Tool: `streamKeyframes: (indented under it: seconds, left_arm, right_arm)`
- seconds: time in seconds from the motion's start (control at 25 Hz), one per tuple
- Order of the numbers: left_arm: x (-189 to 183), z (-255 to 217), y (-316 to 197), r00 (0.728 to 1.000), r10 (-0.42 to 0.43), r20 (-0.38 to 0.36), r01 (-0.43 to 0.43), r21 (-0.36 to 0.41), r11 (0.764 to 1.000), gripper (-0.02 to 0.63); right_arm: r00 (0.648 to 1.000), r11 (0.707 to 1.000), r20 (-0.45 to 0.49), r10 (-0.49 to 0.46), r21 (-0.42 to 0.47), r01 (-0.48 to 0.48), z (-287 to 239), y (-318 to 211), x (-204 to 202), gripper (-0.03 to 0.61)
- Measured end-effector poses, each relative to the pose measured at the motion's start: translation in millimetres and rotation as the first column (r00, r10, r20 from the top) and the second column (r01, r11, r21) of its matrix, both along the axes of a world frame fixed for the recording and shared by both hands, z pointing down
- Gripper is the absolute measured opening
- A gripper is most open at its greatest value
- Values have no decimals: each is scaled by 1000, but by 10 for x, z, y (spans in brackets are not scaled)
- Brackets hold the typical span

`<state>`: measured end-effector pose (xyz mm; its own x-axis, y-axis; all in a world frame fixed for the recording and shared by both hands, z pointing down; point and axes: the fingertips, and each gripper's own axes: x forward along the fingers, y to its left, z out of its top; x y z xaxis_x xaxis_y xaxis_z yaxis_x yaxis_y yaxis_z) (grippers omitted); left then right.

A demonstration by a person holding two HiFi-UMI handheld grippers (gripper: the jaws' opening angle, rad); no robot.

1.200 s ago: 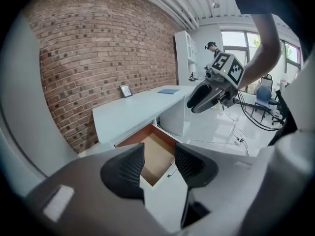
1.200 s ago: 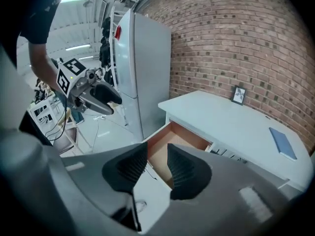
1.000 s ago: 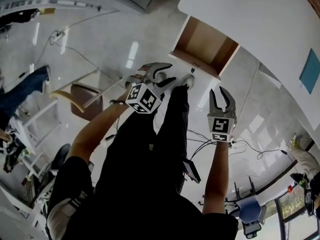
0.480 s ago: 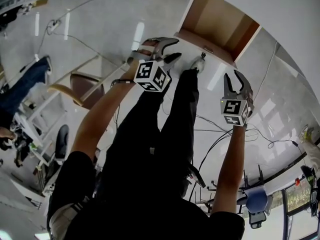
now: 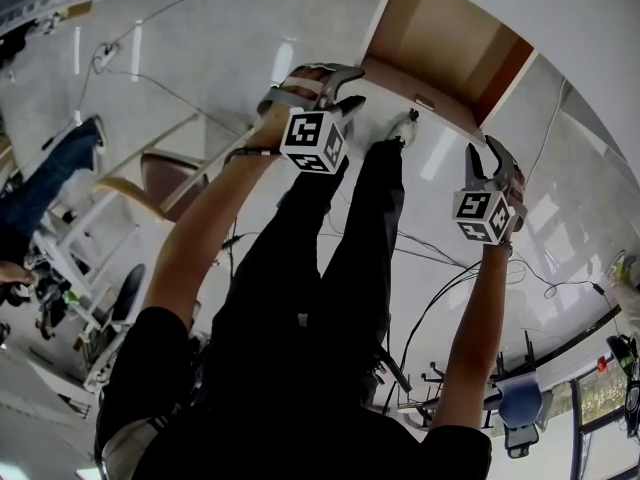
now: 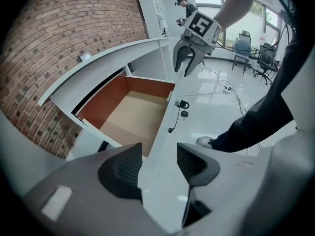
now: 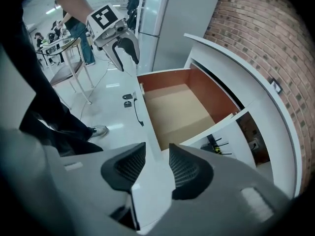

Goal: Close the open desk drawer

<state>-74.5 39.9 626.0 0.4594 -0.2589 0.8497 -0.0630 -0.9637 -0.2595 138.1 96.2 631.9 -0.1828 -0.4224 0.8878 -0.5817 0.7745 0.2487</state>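
Head view: my left gripper (image 5: 350, 85) hangs with its jaws apart and empty near the left front corner of the open drawer (image 5: 440, 43), which is pulled out from the white desk (image 5: 580, 18). The jaws of my right gripper (image 5: 482, 150), near the right corner, have just been opening and clamp nothing.

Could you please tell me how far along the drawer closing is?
Done: nothing; the brown wooden drawer stands well out of the white curved desk. In hand: the open left claw and right claw line up on its white front panel; the right's jaws have just been opening, nothing clamped. Left: push it shut.
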Motion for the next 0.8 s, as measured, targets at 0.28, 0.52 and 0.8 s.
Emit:
streamKeyframes:
  seconds: [0.28,0.52,0.8]
  left_arm:
    - [13,148,-50,997,46,62,-48,33,998,213]
    - [5,229,-130,994,41,99,-47,61,997,117]
    - [1,247,-107,988,91,128,-94,20,995,107]
  right_arm:
    - [998,999,-36,-47,-20,47,108,-16,-11,145]
    - [997,998,-47,-53,-17,53,159,-25,7,100]
    - [993,993,-53,-109,-42,106,154,-32,-2,86]
